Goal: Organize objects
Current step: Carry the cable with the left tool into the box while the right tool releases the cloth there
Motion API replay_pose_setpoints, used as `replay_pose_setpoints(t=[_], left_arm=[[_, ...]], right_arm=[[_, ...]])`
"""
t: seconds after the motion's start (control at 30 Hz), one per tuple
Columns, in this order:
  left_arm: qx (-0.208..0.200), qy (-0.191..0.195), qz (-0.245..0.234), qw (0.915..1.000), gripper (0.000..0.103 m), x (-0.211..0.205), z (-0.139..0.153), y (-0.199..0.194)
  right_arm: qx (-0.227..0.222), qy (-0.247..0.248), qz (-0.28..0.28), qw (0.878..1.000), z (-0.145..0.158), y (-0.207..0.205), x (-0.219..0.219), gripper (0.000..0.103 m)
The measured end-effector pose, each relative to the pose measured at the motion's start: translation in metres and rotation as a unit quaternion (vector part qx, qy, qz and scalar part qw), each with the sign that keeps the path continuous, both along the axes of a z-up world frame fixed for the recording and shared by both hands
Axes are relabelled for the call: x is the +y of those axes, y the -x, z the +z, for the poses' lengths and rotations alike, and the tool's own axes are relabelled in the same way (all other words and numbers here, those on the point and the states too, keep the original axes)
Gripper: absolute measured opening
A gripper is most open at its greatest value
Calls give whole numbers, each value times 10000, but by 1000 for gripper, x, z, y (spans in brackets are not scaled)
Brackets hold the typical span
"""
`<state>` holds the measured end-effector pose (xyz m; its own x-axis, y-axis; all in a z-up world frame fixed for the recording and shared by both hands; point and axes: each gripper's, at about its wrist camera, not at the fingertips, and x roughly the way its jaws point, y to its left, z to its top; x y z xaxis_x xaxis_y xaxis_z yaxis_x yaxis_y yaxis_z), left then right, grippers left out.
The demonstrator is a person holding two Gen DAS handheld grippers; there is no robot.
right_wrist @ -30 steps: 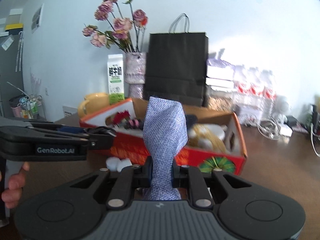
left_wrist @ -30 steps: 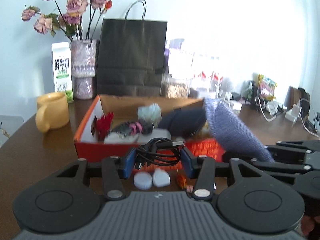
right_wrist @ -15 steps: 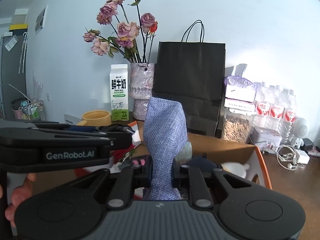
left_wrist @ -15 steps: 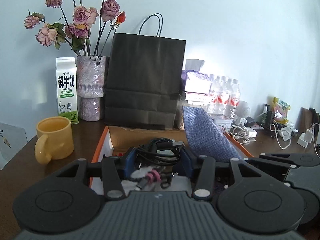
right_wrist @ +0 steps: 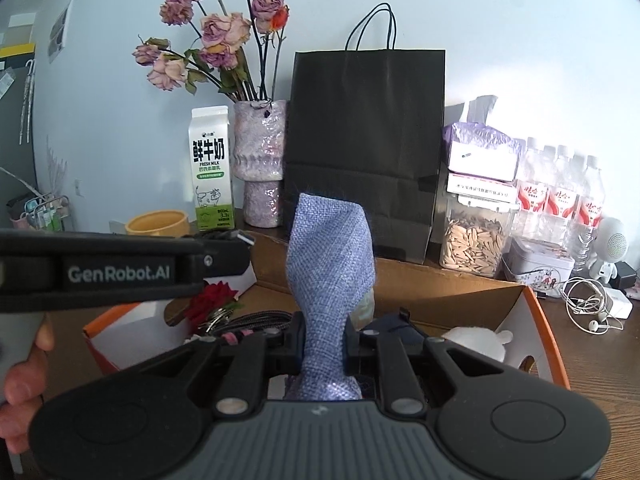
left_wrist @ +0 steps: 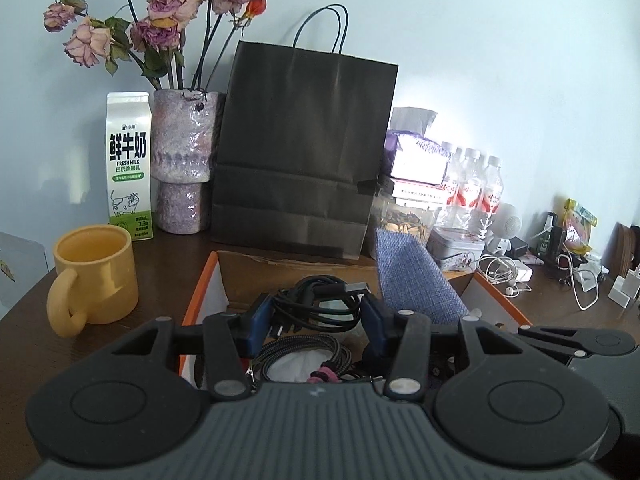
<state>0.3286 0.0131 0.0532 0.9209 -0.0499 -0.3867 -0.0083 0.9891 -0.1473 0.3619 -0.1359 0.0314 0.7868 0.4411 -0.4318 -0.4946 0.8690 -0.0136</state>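
At the bottom centre of the left wrist view, the left gripper (left_wrist: 316, 316) points slightly downward over the orange box (left_wrist: 202, 284), its blue-padded fingers (left_wrist: 260, 318) clamped on a coiled black cable (left_wrist: 320, 300). Below it inside the box lies a braided cable (left_wrist: 304, 350). In the right wrist view the right gripper (right_wrist: 323, 342) also tilts a little down, its fingers pinching the blue fabric pouch (right_wrist: 330, 256), which stands upright above the box; the grip is loosening just now, with the pouch between them. At that view's lower left a hand (right_wrist: 24, 384) wraps the left gripper's handle. Farther back on the tabletop (left_wrist: 28, 344), left to right, stand a yellow mug (left_wrist: 96, 276), milk carton (left_wrist: 129, 164), vase (left_wrist: 182, 164) and black paper bag (left_wrist: 300, 148).
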Motion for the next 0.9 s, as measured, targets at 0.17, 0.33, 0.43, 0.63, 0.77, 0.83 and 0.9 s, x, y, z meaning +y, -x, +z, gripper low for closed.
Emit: replay_pose_setpoints(t=[0.17, 0.33, 0.43, 0.63, 0.77, 0.83, 0.9], left_arm=[[-50, -79, 112, 9999, 103, 1, 1, 2], [-132, -85, 220, 9996, 103, 3, 7, 7], [-115, -115, 186, 9997, 103, 0, 8, 7], [-151, -113, 176, 9997, 103, -3, 11, 13], [-249, -120, 124, 9995, 103, -7, 15, 22], [-280, -129, 90, 9995, 103, -10, 17, 27], [-304, -115, 79, 9994, 103, -12, 19, 33]], right_arm=[[-42, -13, -21, 10000, 0, 1, -3, 89], [-148, -5, -188, 9997, 4, 3, -5, 103], [-143, 6, -251, 9996, 3, 3, -7, 103], [-215, -9, -298, 9993, 4, 10, -11, 103], [-299, -56, -322, 9990, 7, 23, -16, 103], [-331, -95, -328, 9989, 9, 29, -19, 103], [-363, -129, -320, 9987, 10, 37, -22, 103]])
